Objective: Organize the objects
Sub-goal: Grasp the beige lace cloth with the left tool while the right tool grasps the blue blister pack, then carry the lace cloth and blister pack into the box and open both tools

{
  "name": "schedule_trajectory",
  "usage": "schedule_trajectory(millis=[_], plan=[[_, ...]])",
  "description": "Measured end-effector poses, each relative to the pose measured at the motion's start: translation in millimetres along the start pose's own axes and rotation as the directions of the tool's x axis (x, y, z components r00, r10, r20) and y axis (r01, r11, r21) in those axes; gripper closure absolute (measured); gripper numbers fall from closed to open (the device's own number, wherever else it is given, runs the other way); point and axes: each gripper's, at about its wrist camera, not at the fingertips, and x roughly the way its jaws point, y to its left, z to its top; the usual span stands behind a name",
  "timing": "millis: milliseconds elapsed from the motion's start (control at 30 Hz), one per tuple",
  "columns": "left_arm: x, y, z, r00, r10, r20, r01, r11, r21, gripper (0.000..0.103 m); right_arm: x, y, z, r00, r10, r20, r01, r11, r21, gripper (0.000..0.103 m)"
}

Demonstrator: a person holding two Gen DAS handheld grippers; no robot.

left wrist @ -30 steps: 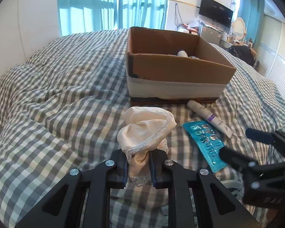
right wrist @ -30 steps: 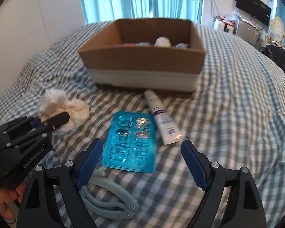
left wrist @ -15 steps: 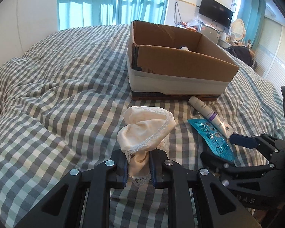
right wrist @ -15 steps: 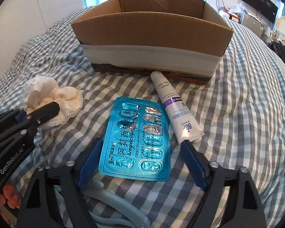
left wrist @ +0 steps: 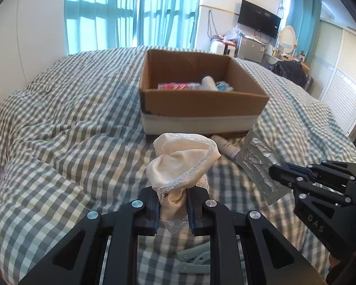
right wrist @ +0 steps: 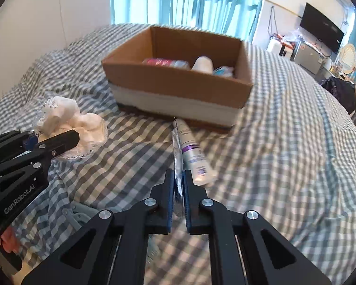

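Note:
My left gripper (left wrist: 172,205) is shut on a cream lace-edged cloth (left wrist: 181,163) and holds it above the checked bed. My right gripper (right wrist: 178,190) is shut on the pill blister pack (right wrist: 177,161), held edge-on; its silver back shows in the left wrist view (left wrist: 261,166). The open cardboard box (left wrist: 201,104) stands ahead with several items inside; it also shows in the right wrist view (right wrist: 178,83). A white tube with a purple band (right wrist: 193,154) lies on the bed in front of the box. The left gripper and cloth (right wrist: 68,121) show at the left of the right wrist view.
A pale grey-green plastic clip (left wrist: 197,257) lies on the bed under the grippers; it also shows in the right wrist view (right wrist: 79,216). The checked duvet (left wrist: 59,130) is rumpled. A TV (left wrist: 258,21), desk clutter and curtains stand beyond the bed.
My right gripper has closed on the blister pack and lifted it off the bed, turning it on edge. My left gripper has risen with the cloth, so the box's inside shows.

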Motion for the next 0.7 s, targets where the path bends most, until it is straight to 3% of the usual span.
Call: schedule_trajectory(millis=[500, 600, 700], plan=[[-47.6, -26.8, 28.4, 0.992, -0.066, 0.105, 0.065, 0.998, 0.019, 0.085, -94.9, -14.4, 6.5, 0.981, 0.027, 0.192, -0.031, 0.999, 0.016, 0.096], [-47.3, -28.7, 47.4, 0.991, -0.088, 0.103, 0.087, 0.996, 0.019, 0.085, -103.9, -19.3, 18.9, 0.976, 0.042, 0.212, -0.047, 0.999, 0.017, 0.096], [-49.2, -28.8, 77.3, 0.983, -0.114, 0.145, 0.114, 0.993, 0.009, 0.085, -116.0, -30.6, 43.8, 0.959, 0.101, 0.264, -0.115, 0.993, 0.038, 0.096]])
